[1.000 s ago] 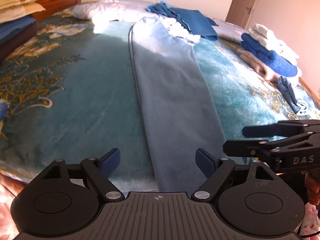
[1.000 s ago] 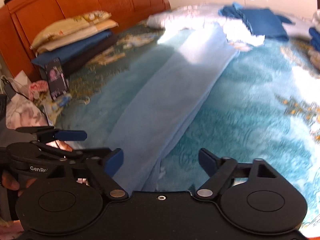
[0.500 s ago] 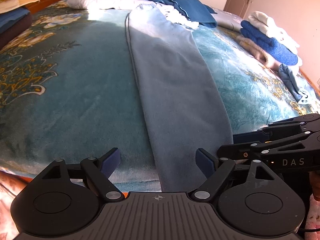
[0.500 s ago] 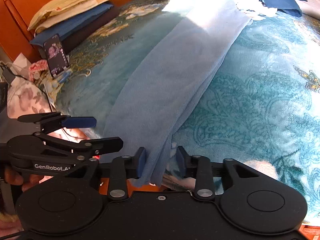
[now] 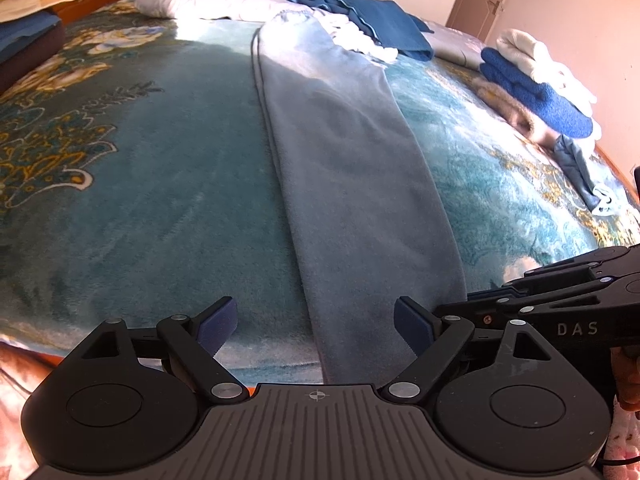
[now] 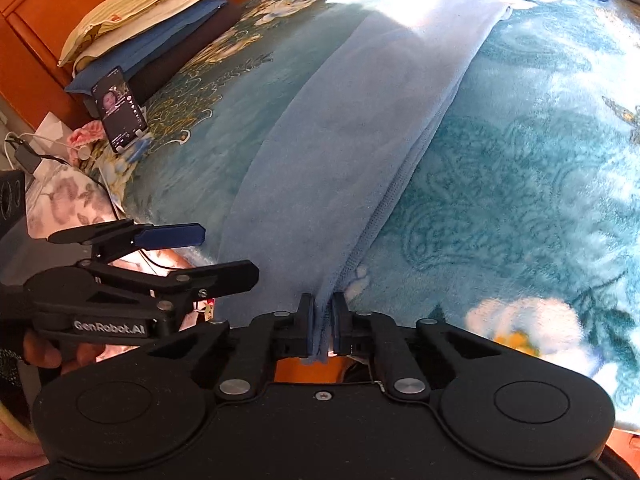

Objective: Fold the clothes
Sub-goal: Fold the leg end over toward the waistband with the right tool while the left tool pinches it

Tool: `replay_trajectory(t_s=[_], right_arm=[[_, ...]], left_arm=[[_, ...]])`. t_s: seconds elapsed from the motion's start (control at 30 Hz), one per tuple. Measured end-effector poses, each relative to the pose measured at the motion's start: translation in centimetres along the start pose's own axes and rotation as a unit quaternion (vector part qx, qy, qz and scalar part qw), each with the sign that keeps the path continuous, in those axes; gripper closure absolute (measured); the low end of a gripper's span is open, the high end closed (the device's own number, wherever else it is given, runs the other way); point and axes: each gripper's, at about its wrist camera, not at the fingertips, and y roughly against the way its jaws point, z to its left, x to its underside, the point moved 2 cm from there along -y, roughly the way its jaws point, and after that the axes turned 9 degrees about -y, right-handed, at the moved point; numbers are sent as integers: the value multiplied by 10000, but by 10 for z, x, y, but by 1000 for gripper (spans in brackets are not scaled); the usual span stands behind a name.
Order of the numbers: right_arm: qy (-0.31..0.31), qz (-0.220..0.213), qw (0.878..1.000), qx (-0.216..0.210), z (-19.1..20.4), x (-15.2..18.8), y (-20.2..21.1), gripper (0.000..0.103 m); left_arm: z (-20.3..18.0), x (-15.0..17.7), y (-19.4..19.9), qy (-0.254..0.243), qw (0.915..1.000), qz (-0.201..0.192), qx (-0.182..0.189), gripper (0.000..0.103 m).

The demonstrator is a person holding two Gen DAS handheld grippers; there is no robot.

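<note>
From the left wrist, the left gripper (image 5: pixel 315 323) is spread wide, its jaws straddling the hem of the long, soft light-blue fleece trousers (image 5: pixel 352 168) stretching ahead over the plush teal floral blanket (image 5: pixel 140 200). From the right wrist, the right gripper (image 6: pixel 321 322) pinches that hem's bunched edge.

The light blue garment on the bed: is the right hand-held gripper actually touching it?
Touching. In the right wrist view the right hand-held gripper has its jaws closed on the near edge of the light blue garment, with the cloth pinched between the pads.
</note>
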Motion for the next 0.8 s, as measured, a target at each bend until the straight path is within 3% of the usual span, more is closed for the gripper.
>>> replay_trajectory(t_s=[0.27,0.43,0.67,0.73,0.8], right_arm=[[-323,-445,9973,-482,-2,-19,22,95],[-597,-667,9933,-738,-4,-34,33,95],[-845,-759,9895,-893,-8,-43,40,95],[-874,-778,9892,-878,-11,-42,43,95],[-889,-766,9891,-884,-11,-41,43,95]], left_arm=[[22,-1,8,744,9942,-96,769,18],[36,-2,13,1204,9848,-156,1245,18],[34,-1,-2,1424,9709,-240,1912,18],[34,0,-6,1484,9660,-263,2101,25],[33,0,-11,1543,9607,-287,2288,45]])
